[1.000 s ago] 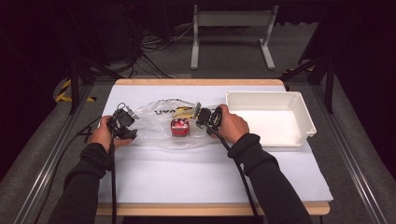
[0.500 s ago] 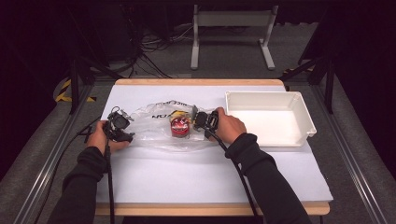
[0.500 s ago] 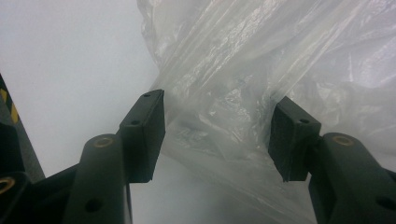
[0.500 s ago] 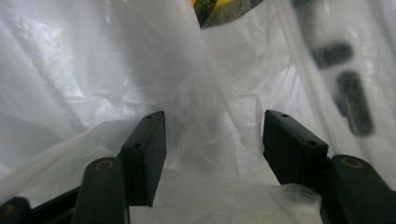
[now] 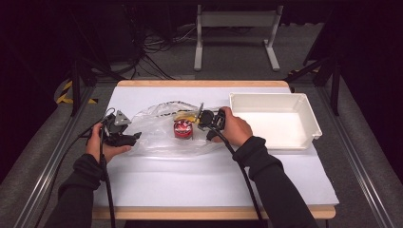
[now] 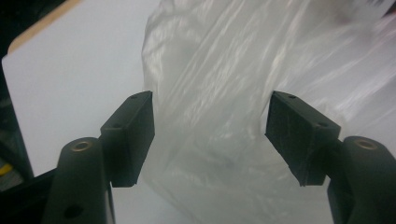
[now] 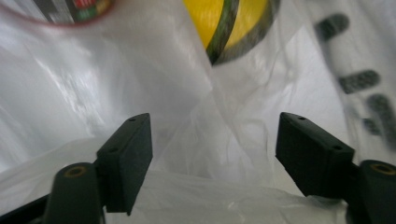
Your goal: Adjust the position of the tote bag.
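On white paper — crinkled clear plastic bag (image 5: 161,135) holding a round red tin (image 5: 182,128).

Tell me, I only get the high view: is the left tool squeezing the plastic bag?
Observer: No. In the left gripper view the left tool has just been opening. The clear plastic bag lies between its jaws, not pinched.
Operator: And the right one?
Observer: The right tool has just been opening too. Loose, wrinkled bag film sits between its jaws, and a yellow item inside the bag is just ahead.
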`<state>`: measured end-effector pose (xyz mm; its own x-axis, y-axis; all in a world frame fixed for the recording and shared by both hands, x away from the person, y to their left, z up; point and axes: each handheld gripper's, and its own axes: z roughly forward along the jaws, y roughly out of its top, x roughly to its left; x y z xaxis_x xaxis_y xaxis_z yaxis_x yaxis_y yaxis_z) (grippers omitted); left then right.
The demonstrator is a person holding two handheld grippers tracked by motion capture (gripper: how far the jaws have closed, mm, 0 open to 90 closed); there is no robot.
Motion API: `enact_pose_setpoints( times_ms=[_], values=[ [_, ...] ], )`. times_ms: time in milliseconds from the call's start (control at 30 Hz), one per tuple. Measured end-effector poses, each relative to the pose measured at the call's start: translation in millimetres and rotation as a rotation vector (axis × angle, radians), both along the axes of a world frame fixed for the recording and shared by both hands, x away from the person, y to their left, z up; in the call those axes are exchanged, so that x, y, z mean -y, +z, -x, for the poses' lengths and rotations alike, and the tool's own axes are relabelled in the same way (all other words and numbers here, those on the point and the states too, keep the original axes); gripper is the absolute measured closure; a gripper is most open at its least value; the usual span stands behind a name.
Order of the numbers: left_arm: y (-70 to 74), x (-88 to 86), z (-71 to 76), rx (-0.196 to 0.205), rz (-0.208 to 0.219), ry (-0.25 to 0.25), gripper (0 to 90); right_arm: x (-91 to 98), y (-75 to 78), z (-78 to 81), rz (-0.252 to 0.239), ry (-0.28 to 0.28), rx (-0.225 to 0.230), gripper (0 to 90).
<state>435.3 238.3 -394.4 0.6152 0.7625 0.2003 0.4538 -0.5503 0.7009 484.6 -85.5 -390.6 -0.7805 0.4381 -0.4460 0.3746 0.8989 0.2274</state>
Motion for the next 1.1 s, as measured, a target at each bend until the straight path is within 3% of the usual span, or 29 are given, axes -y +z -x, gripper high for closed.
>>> enact_pose_setpoints(
  times_ms=[100, 200, 300, 367, 400, 433, 467, 567, 667, 767, 800, 867, 1033, 1100],
  values=[
    [4.3, 1.9, 3.3, 0.020, 0.031, -0.023, 31.6, 0.4, 7.0, 2.0, -0.047, 0.006, 0.041, 24.9],
    [11.7, 3.6, 7.4, 0.055, 0.103, -0.038, 29.9, 2.4, 14.3, 3.7, -0.126, -0.002, 0.075, 23.2],
    [17.9, 3.0, 11.0, 0.074, 0.178, -0.065, 28.2, 4.8, 20.6, 6.2, -0.208, 0.011, 0.081, 22.1],
    [21.3, 3.4, 14.8, 0.100, 0.212, -0.087, 27.9, 6.9, 23.9, 7.6, -0.255, 0.014, 0.092, 21.1],
    [21.3, 3.4, 14.8, 0.100, 0.212, -0.087, 28.6, 6.9, 23.9, 7.6, -0.255, 0.014, 0.092, 21.1],
    [23.5, 4.2, 18.9, 0.112, 0.225, -0.103, 29.8, 9.6, 26.9, 9.0, -0.313, 0.017, 0.094, 20.3],
    [23.5, 4.2, 18.9, 0.112, 0.225, -0.103, 32.3, 9.6, 26.9, 9.0, -0.313, 0.017, 0.094, 20.3],
    [24.3, 6.7, 26.1, 0.110, 0.232, -0.151, 36.2, 13.6, 30.2, 10.5, -0.379, 0.017, 0.091, 20.8],
    [18.9, 9.8, 29.8, 0.092, 0.187, -0.179, 46.3, 17.3, 34.4, 12.3, -0.420, 0.028, 0.098, 27.3],
    [14.9, 10.1, 32.8, 0.079, 0.197, -0.206, 53.4, 18.8, 40.8, 17.5, -0.433, 0.058, 0.125, 36.3],
    [14.3, 10.6, 34.4, 0.076, 0.200, -0.222, 56.6, 19.1, 43.4, 19.7, -0.433, 0.073, 0.138, 43.2],
    [14.1, 11.9, 36.7, 0.076, 0.196, -0.237, 58.3, 18.7, 47.8, 24.6, -0.451, 0.103, 0.139, 49.7],
    [13.9, 16.6, 47.5, 0.091, 0.192, -0.262, 61.1, 15.3, 53.2, 29.9, -0.470, 0.133, 0.128, 54.9],
    [15.0, 15.1, 54.2, 0.111, 0.210, -0.268, 61.1, 11.3, 54.2, 32.5, -0.480, 0.144, 0.117, 56.4]
  ],
)
